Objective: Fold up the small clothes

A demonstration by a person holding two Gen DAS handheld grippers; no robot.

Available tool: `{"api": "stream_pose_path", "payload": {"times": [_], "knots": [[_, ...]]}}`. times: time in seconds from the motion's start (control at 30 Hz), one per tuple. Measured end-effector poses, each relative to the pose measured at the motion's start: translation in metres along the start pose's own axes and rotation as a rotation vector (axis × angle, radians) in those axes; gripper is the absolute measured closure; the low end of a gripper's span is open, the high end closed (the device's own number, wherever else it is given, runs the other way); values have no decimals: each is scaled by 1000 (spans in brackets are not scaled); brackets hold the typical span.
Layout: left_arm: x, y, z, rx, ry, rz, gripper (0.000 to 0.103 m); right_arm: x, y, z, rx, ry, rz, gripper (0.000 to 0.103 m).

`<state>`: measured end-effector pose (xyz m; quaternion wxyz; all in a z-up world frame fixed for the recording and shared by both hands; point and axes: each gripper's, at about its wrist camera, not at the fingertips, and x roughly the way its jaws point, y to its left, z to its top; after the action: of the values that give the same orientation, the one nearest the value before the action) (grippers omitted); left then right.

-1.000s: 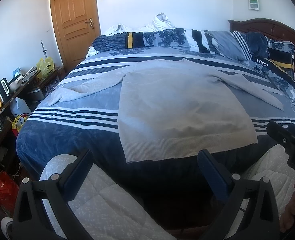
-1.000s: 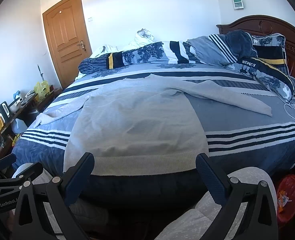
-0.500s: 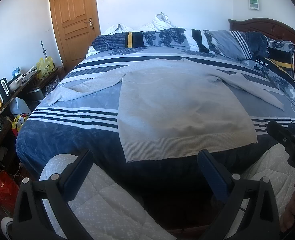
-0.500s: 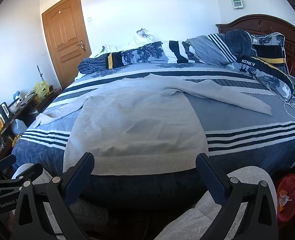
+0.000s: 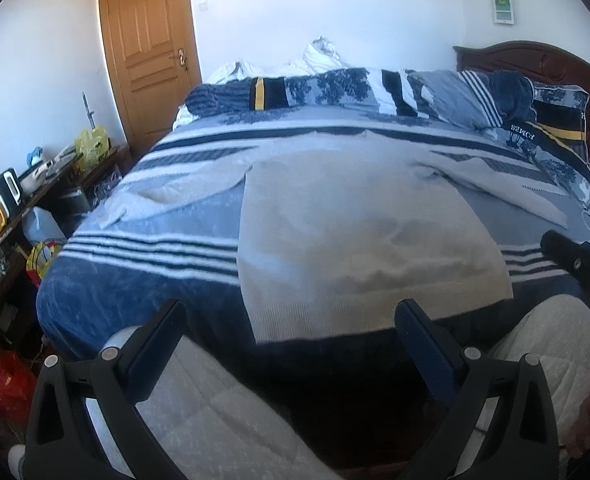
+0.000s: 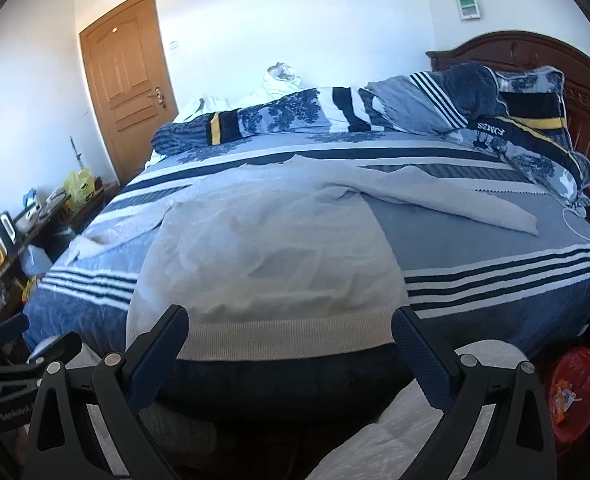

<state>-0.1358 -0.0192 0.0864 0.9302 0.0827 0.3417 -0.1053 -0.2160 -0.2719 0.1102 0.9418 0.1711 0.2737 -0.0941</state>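
Surroundings: a wooden door (image 6: pixel 125 92) in the far left corner; a dark carved headboard (image 6: pixel 535 50) at the right; a wall panel (image 6: pixel 468 2) high above it; a side table (image 5: pixel 35 196) along the left wall, crowded with small appliances and a yellow bag (image 5: pixel 91 144); a red bag (image 6: pixel 575 392) on the floor at the right foot of the bed (image 6: pixel 515 288).

On the bed: a rolled, patterned quilt (image 6: pixel 295 116) and striped pillows (image 6: pixel 435 104) heaped along the far edge; a white cable (image 6: pixel 583 220) lying by the right side.

In the way: my own knees in pale quilted trousers (image 5: pixel 223 420), pressed up to the near edge of the bed, one below each claw; nothing lies on the garment itself.

Task item: one pale grey knit sweater (image 6: pixel 271 248), spread flat on the striped cover, sleeves out to either side, ribbed hem hanging over the near edge.

My left gripper (image 5: pixel 291 332): fingers spread wide, holding nothing; the hem lies just beyond its tips, offset towards the right finger.

My right gripper (image 6: pixel 289 336): fingers likewise wide apart and empty; the hem spans the gap between them, just ahead, not touched.
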Motion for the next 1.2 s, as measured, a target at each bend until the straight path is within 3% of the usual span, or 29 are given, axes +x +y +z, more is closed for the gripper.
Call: {"api": "stream_pose_path", "payload": {"times": [0.2,0.43,0.67,0.87,1.03,1.2], "knots": [[9,-17,30,49,-9,-10,0,8,-11,26,63,6,35,1],[51,-40,72,70,35,1,0,42,-39,51,127,55,34,1],[93,-70,97,92,90,-11,0,81,-87,77,199,87,-12,10],[124,-122,118,151,114,-62,0,106,-142,101,244,87,-46,10],[154,-179,135,181,146,-147,0,141,-213,111,379,123,-34,18],[184,-230,145,202,173,-212,0,188,-300,106,612,191,-27,24]]}}
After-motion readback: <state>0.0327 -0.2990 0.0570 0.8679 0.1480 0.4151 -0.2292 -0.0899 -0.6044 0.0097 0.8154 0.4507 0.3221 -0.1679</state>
